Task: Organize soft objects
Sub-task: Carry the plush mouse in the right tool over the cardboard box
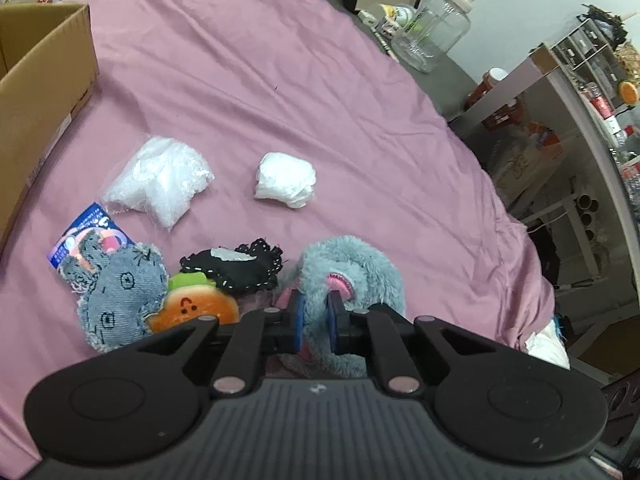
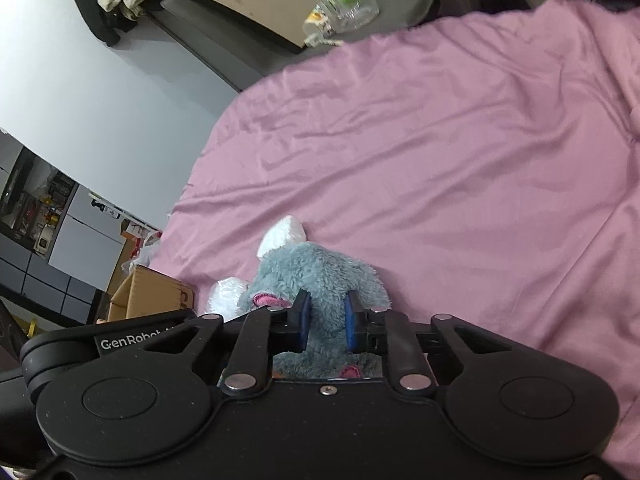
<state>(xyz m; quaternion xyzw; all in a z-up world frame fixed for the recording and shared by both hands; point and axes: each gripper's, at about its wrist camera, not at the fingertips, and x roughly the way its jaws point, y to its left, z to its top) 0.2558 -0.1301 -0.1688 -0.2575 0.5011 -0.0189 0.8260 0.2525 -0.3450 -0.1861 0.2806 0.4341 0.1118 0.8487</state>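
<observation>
So both the left gripper [image 1: 316,322] and right gripper [image 2: 326,328] are clamped on the fuzzy grey-blue plush toy [image 1: 352,276] on the pink bedsheet [image 1: 280,80], with a denim mouse patch [image 1: 120,300], orange smiley plush [image 1: 196,308], black lacy fabric piece [image 1: 236,268], two white soft bundles [image 1: 160,180] and a cardboard box [image 1: 40,72] crowding its left.

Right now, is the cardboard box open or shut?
Open. The cardboard box shows a bare top rim with no flaps across it; whether anything is inside, I cannot tell.
</observation>
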